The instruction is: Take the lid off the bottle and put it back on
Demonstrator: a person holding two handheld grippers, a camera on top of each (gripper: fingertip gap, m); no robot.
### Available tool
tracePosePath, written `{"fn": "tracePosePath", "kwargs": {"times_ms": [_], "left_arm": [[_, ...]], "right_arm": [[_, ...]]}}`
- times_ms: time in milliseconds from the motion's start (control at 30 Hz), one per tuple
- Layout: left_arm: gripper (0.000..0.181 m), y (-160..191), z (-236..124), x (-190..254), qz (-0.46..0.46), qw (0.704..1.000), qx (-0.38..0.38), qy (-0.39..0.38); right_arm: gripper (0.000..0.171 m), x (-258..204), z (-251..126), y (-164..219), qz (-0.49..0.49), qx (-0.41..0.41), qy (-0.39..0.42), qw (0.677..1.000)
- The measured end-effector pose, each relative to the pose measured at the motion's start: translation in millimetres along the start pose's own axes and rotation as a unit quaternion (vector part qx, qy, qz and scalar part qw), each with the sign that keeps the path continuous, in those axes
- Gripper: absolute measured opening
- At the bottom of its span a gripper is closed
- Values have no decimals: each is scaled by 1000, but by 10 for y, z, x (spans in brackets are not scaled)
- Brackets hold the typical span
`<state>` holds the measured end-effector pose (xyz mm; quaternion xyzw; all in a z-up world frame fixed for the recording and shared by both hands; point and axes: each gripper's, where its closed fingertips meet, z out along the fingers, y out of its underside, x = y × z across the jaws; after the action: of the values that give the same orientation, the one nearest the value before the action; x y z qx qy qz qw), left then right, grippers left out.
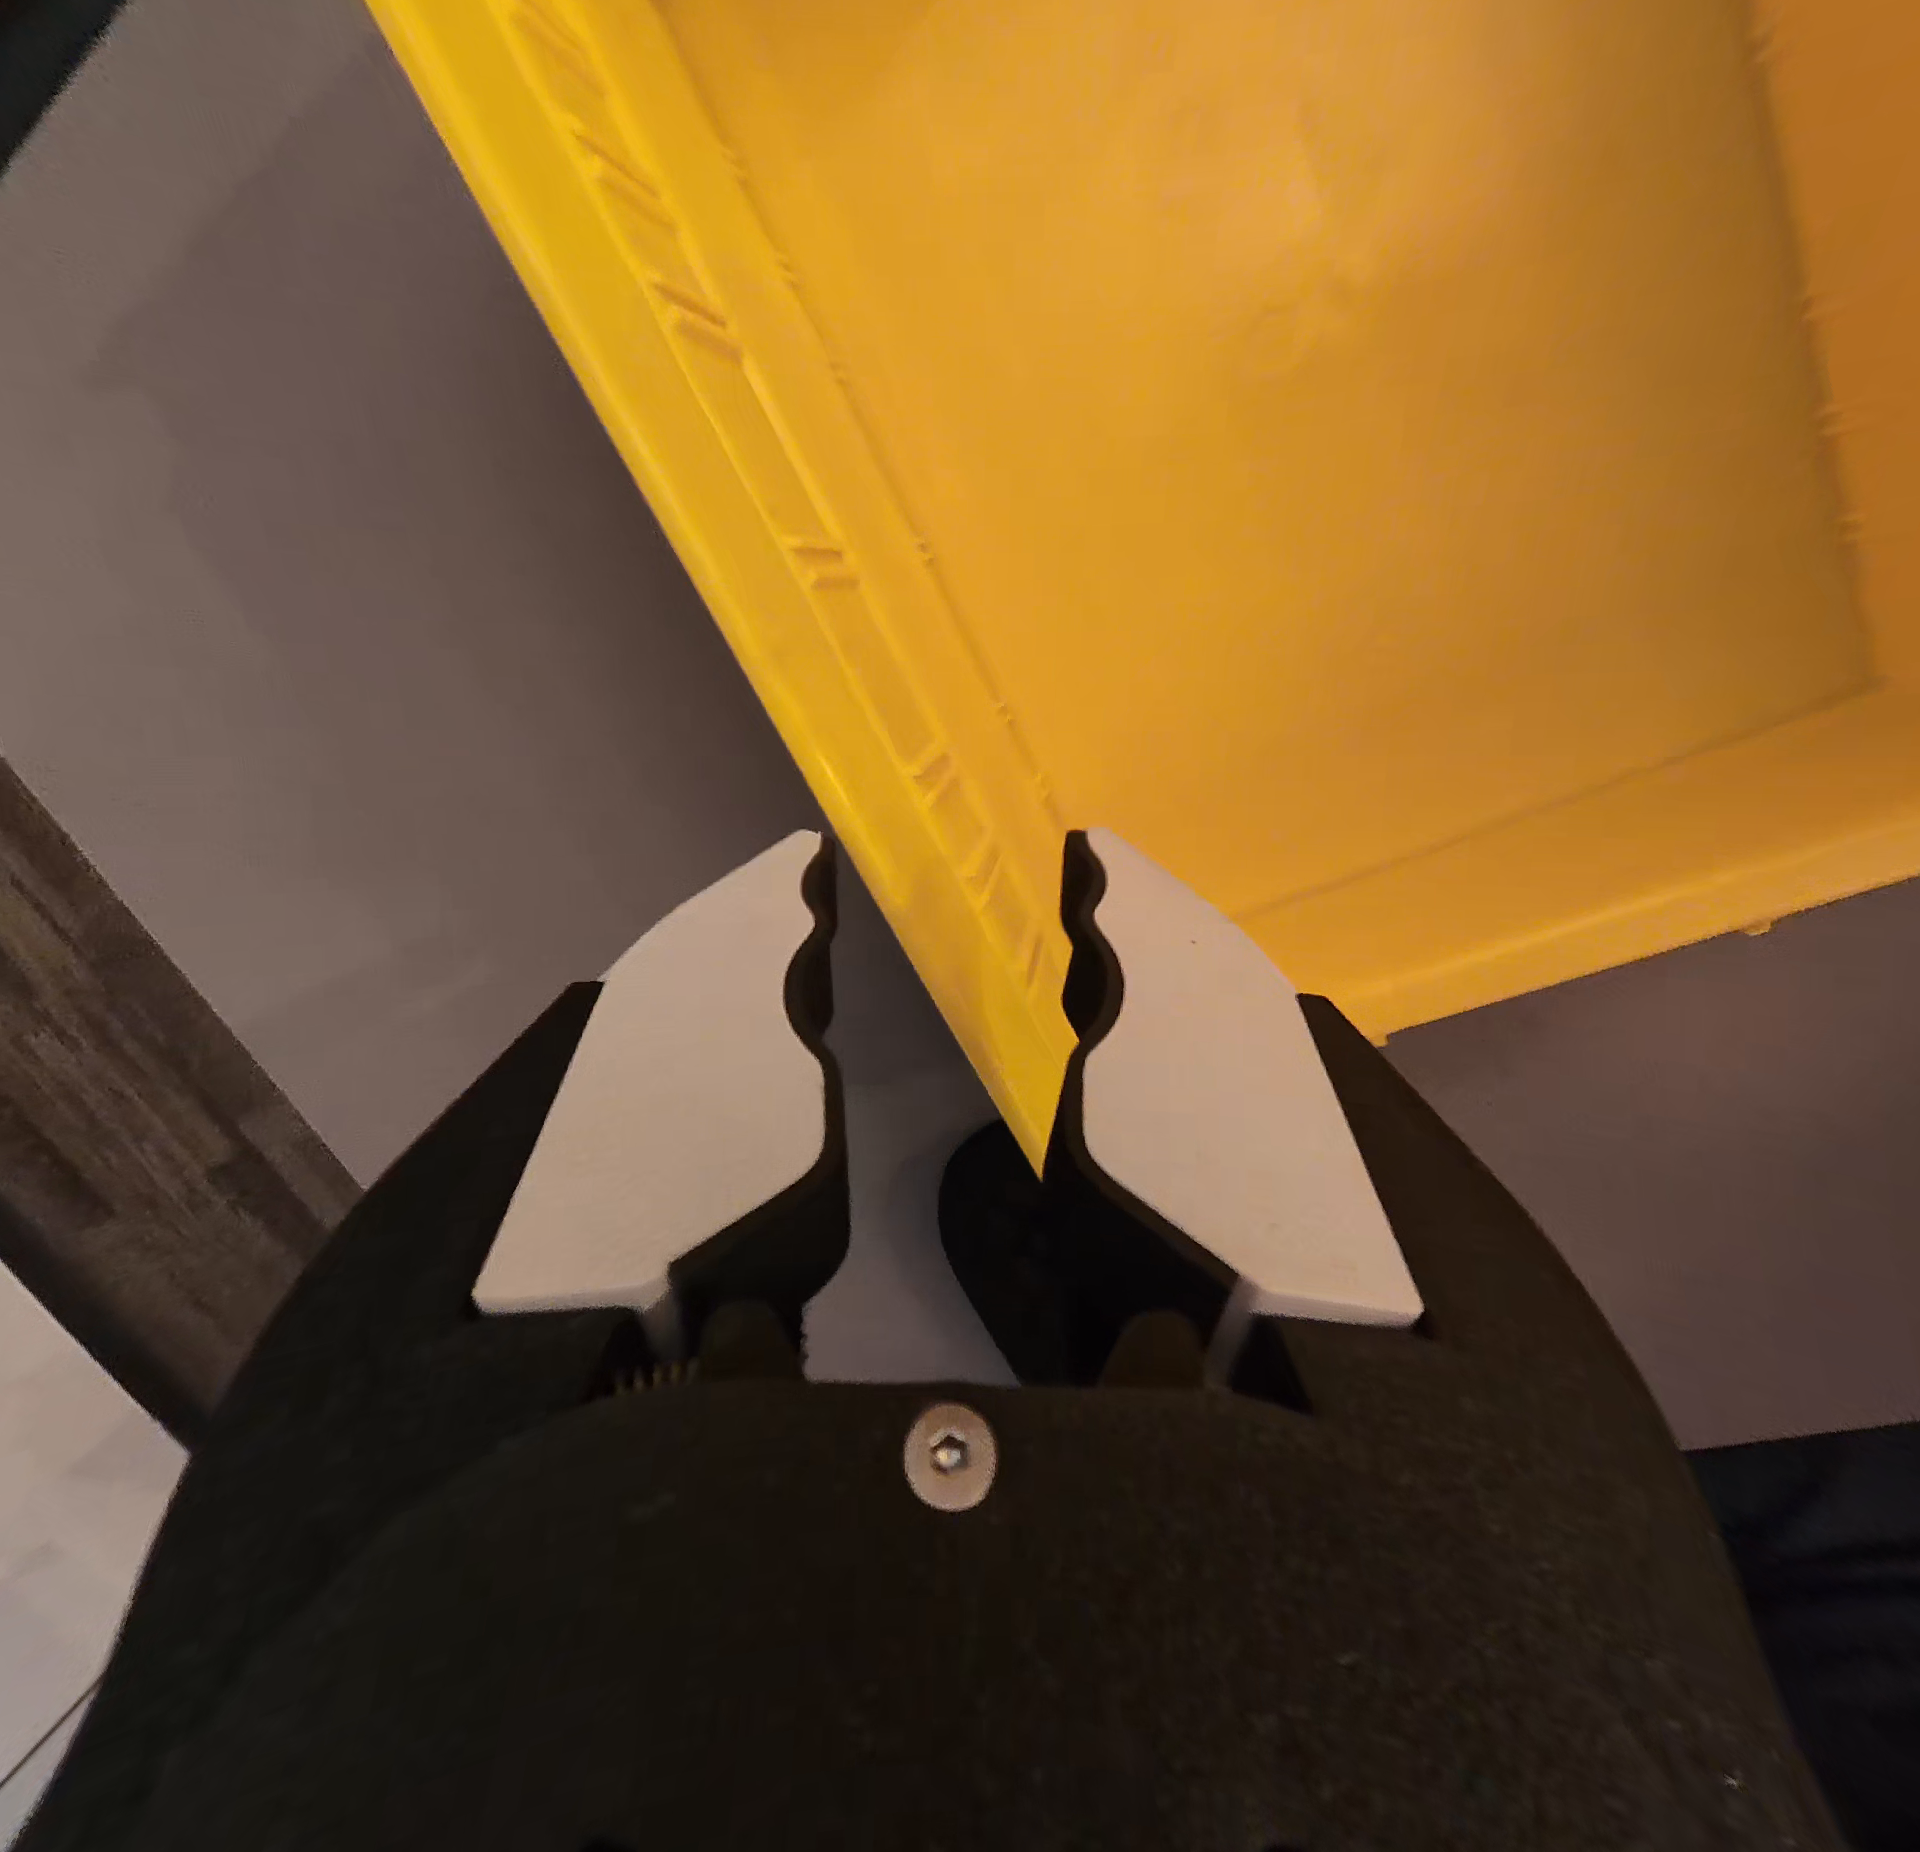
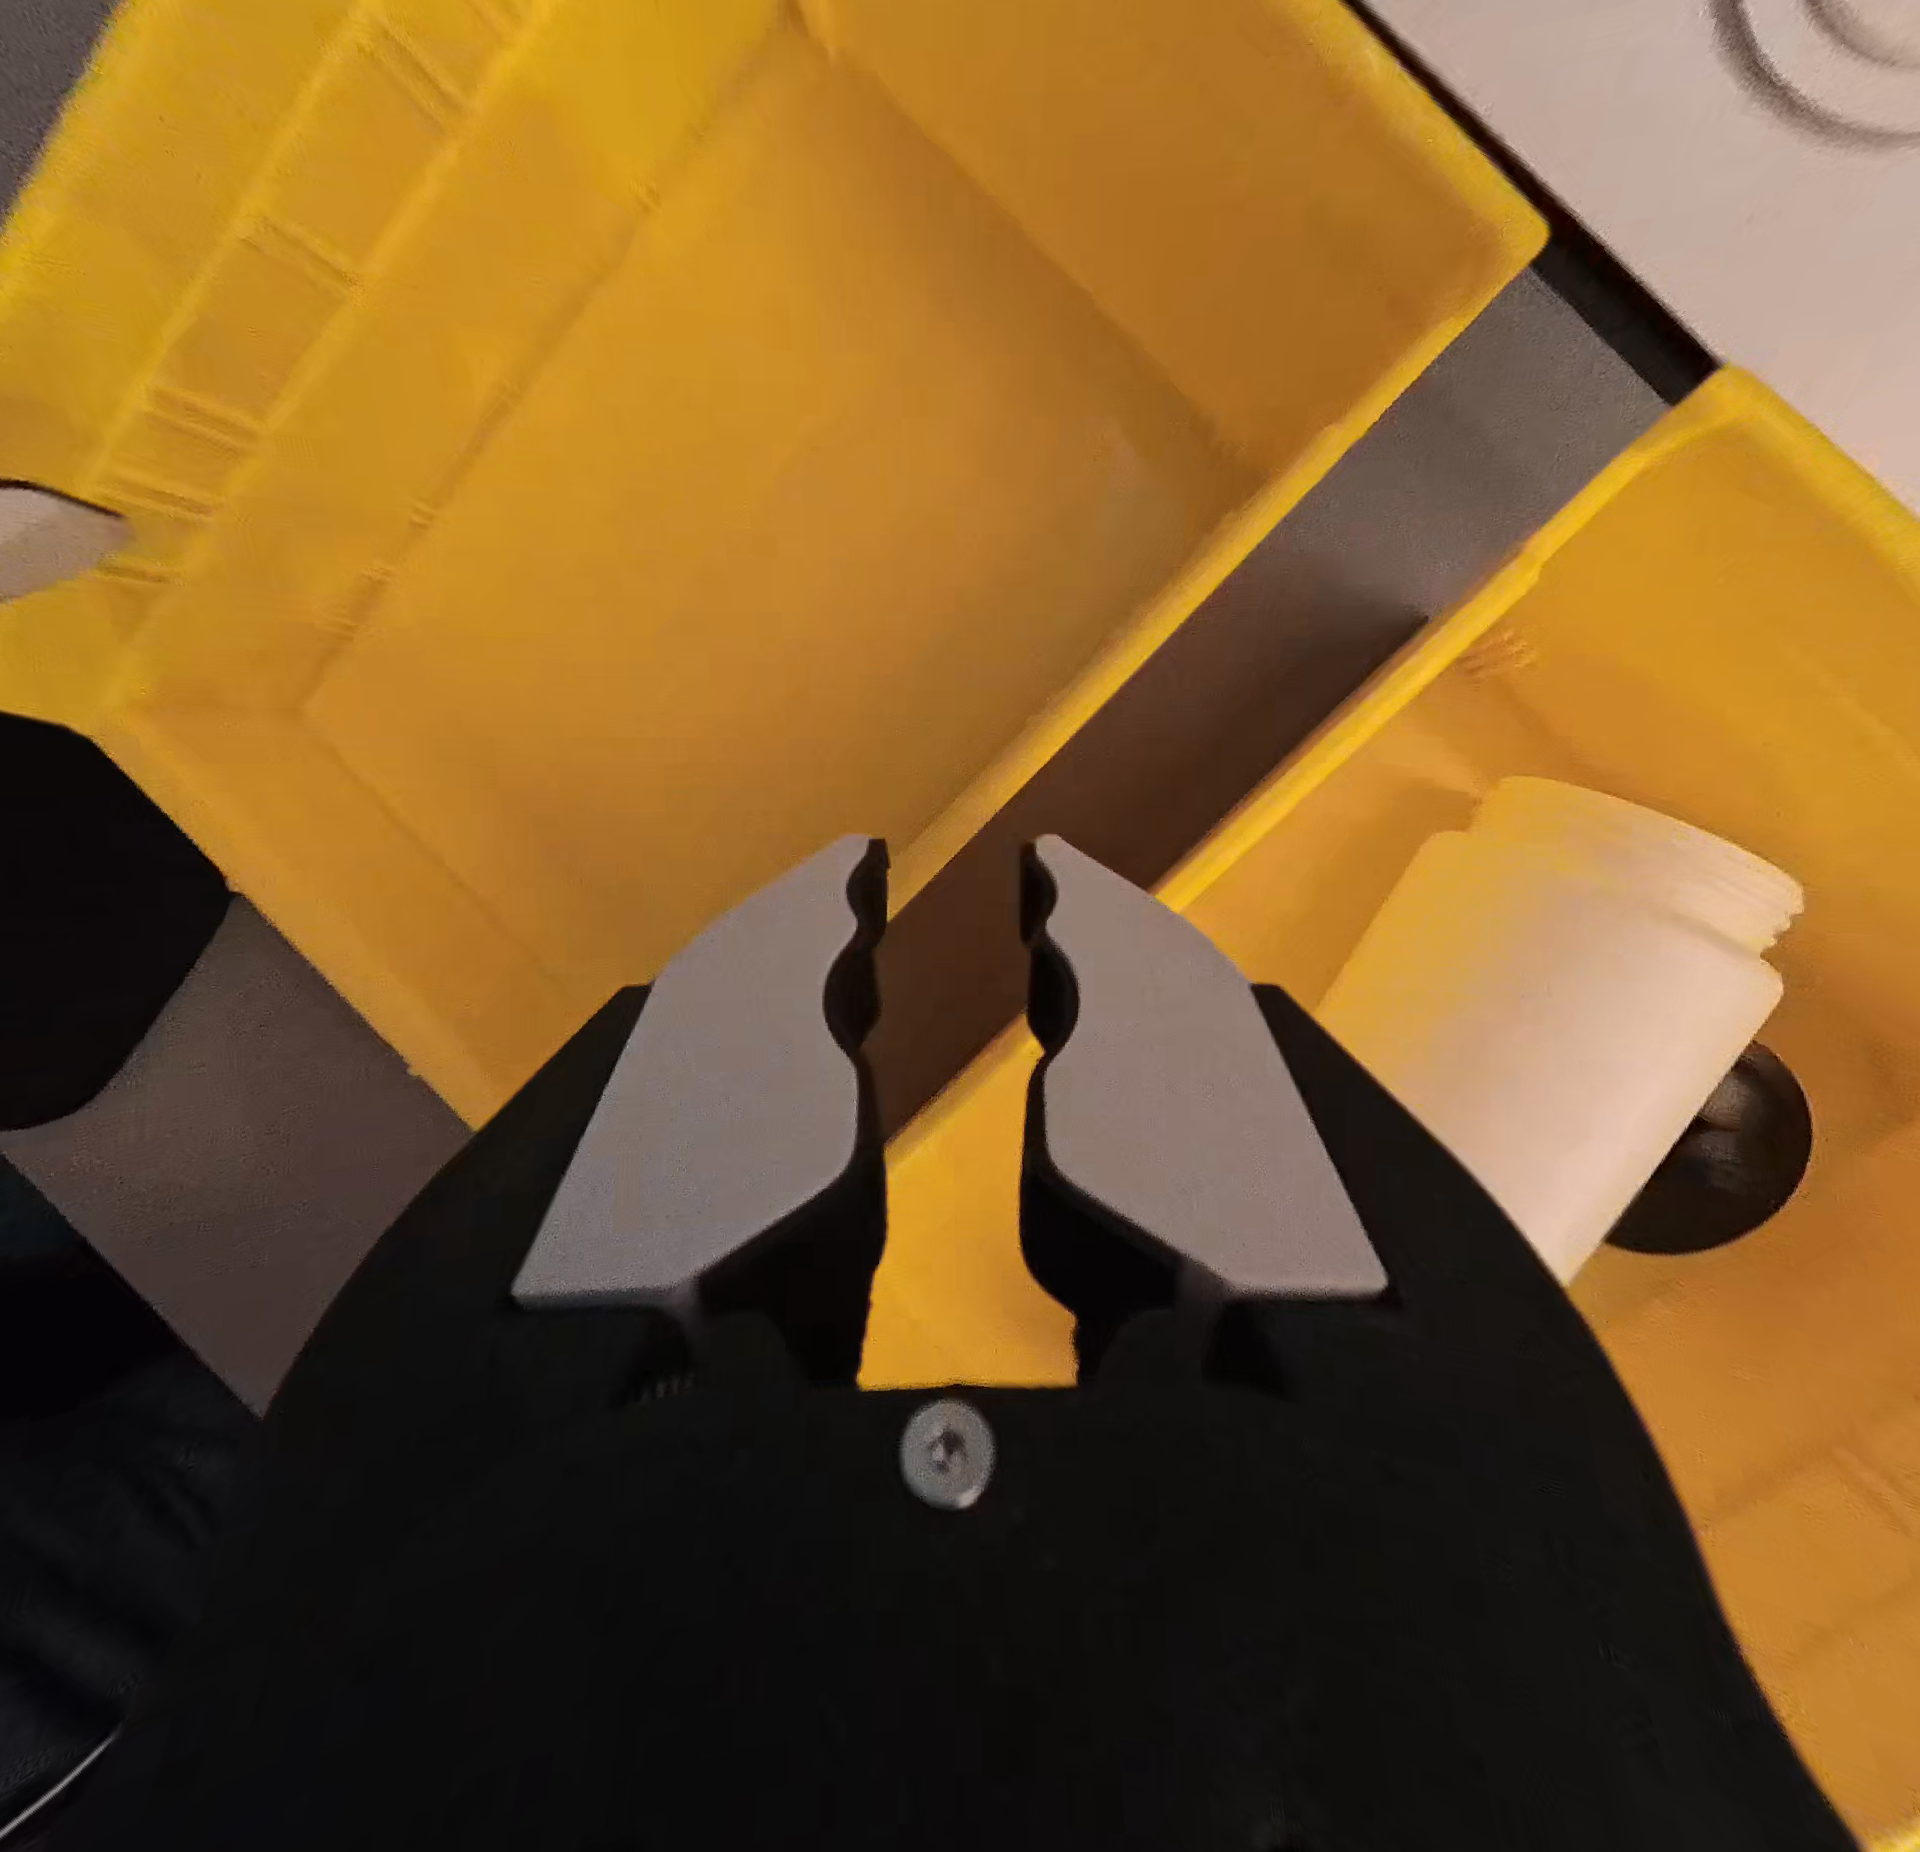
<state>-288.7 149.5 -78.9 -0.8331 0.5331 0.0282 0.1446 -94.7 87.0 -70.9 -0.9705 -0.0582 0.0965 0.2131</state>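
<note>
A white bottle (image 2: 1558, 1013) lies on its side in the right yellow bin (image 2: 1558, 576), its threaded neck bare. A black round lid (image 2: 1735, 1158) lies next to it, partly hidden behind the bottle. My right gripper (image 2: 956, 857) is open and empty, above the gap between the two bins and left of the bottle. My left gripper (image 1: 945, 857) is open and empty, over the near corner of the left yellow bin (image 1: 727, 368). The rim runs between its fingers without touching. The left gripper's fingertip (image 2: 52, 545) shows at the left edge of the right wrist view.
The left bin (image 2: 1351, 140) holds nothing that I can see. Both bins stand on a grey table (image 1: 312, 555). A white surface with grey rings (image 2: 1662, 88) lies beyond the bins. Dark wood-grain flooring (image 1: 104, 1075) shows past the table's left edge. Left tips to right tips: about 20 cm. The right tips stand about 12 cm off the white bottle (image 2: 1558, 1013).
</note>
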Motion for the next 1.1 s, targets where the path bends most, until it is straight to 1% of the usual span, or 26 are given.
{"fn": "tracePosePath", "kwargs": {"times_ms": [100,200,233,300,367,433,533,567,633,700,733,767,800,867,1000,1100], "left_arm": [[41,-20,-81,-45,-6,1000,16,-6],[41,-64,-156,-132,-11,999,36,-28],[41,-98,-193,-152,-13,998,48,-36],[42,-198,-298,-197,-11,995,85,-58],[43,-294,-440,-281,-14,988,125,-94],[46,-385,-599,-356,-25,978,171,-121],[51,-506,-865,-477,-52,956,246,-151],[52,-531,-956,-520,-61,947,271,-162],[52,-554,-1119,-582,-79,930,313,-175],[56,-563,-1253,-624,-91,917,345,-181],[58,-559,-1314,-650,-97,910,358,-187],[60,-552,-1367,-670,-101,904,368,-193],[61,-545,-1410,-685,-102,900,376,-197],[65,-531,-1487,-714,-106,891,388,-209],[66,-511,-1630,-759,-112,872,413,-237],[68,-509,-1674,-752,-116,866,424,-240]], "right_arm": [[24,13,88,-38,12,-22,6,1000],[26,40,223,-1,25,-65,24,997],[26,65,243,-27,28,-68,38,997],[32,48,293,-63,33,-78,49,995],[32,60,332,-105,36,-83,67,994],[33,65,381,-179,44,-75,77,993],[29,26,481,-326,70,-41,64,995],[29,18,539,-331,80,-41,58,994],[28,31,656,-305,89,-57,61,992],[28,40,785,-202,97,-95,64,989],[28,84,826,-149,102,-113,77,985],[19,106,858,-135,94,-122,81,985],[12,99,890,-89,96,-139,75,983],[6,48,910,-94,128,-145,41,980],[4,60,888,-77,154,-164,38,974],[4,25,851,-57,162,-187,33,968]]}}
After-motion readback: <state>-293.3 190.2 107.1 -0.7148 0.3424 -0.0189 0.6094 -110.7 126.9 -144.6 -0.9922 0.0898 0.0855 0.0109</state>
